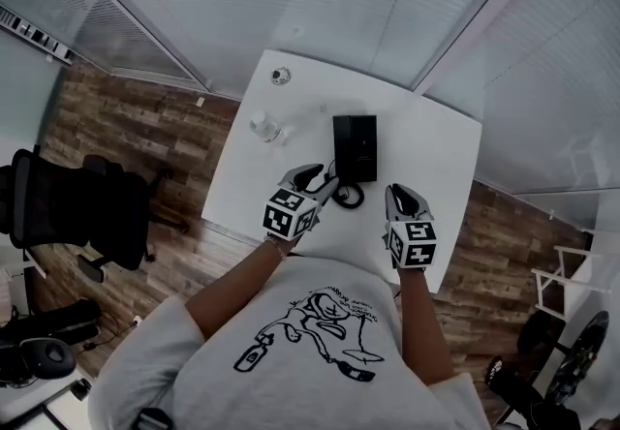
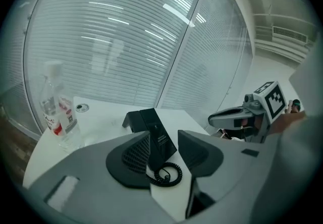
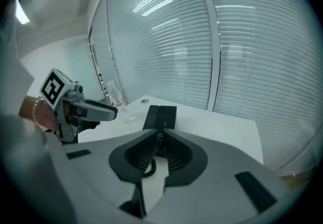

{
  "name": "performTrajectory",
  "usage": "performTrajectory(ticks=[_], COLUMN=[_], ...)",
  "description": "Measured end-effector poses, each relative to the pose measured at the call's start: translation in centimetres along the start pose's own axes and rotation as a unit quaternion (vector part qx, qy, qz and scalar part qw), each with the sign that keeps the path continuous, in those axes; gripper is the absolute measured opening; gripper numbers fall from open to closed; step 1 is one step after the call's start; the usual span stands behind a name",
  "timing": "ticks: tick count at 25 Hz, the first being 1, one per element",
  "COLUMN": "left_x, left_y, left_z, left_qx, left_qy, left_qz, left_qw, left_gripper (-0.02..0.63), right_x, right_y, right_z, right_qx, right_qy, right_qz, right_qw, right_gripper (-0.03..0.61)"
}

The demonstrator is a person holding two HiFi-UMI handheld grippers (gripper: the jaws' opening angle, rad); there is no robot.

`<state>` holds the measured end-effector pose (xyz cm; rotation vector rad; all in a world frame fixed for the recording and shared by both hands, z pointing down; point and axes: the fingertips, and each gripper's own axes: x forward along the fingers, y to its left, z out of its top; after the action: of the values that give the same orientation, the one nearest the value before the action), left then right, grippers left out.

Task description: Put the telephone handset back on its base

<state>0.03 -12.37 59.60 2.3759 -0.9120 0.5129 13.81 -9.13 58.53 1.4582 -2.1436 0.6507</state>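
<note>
- Telephone: the black base (image 1: 364, 149) sits about mid-table (image 1: 441, 142). The handset (image 1: 341, 149) appears to lie along the base's left side, seemingly already seated, though how well it fits cannot be confirmed.
- Coiled cord (image 1: 348, 195) is bunched on the table between the telephone and the near edge.
- Handling estimate: the handset is rigid moulded plastic, light, and smooth enough to slip. It is best taken across the narrow middle of its bar. The springy cord would tug back on any lift.
- Left gripper (image 1: 320, 181): jaws partly spread with nothing between them, above the near edge, short of the cord.
- Right gripper (image 1: 404, 196): jaws pressed together and empty, also above the near edge.
- Clear bottle (image 1: 264, 127) stands near the left edge and is tippable, but it is apart from the telephone.
- Round cable port (image 1: 280, 76) sits at the far left corner.
- The direct approach is unobstructed except for the cord.
</note>
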Motion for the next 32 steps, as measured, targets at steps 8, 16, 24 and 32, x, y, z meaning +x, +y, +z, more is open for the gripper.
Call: performTrajectory(ticks=[8, 16, 24, 32], left_x=[-3.6, -7.1, -9.8, -10.5], left_y=[-5.5, -10.6, -15.3, -18.8], left_z=[5.0, 9.5, 12.4, 13.9], left_qx=[0.028, 0.054, 0.084, 0.101], left_qy=[-0.069, -0.127, -0.171, -0.189], left_qz=[-0.005, -0.006, -0.008, -0.028], left_qw=[0.9972, 0.9905, 0.9816, 0.9764], left_gripper=[0.146, 0.141, 0.141, 0.140], right_x=[-5.6, -11.7, -17.2, -21.1], right_y=[0.2, 0.8, 1.5, 2.2], right_z=[4.2, 8.5, 11.7, 14.1], right_qx=[-0.021, -0.045, -0.068, -0.083], right_qy=[-0.059, -0.115, -0.164, -0.203], right_qz=[0.012, 0.025, 0.029, 0.030], right_qw=[0.998, 0.992, 0.984, 0.975], right_gripper=[0.008, 0.008, 0.008, 0.008])
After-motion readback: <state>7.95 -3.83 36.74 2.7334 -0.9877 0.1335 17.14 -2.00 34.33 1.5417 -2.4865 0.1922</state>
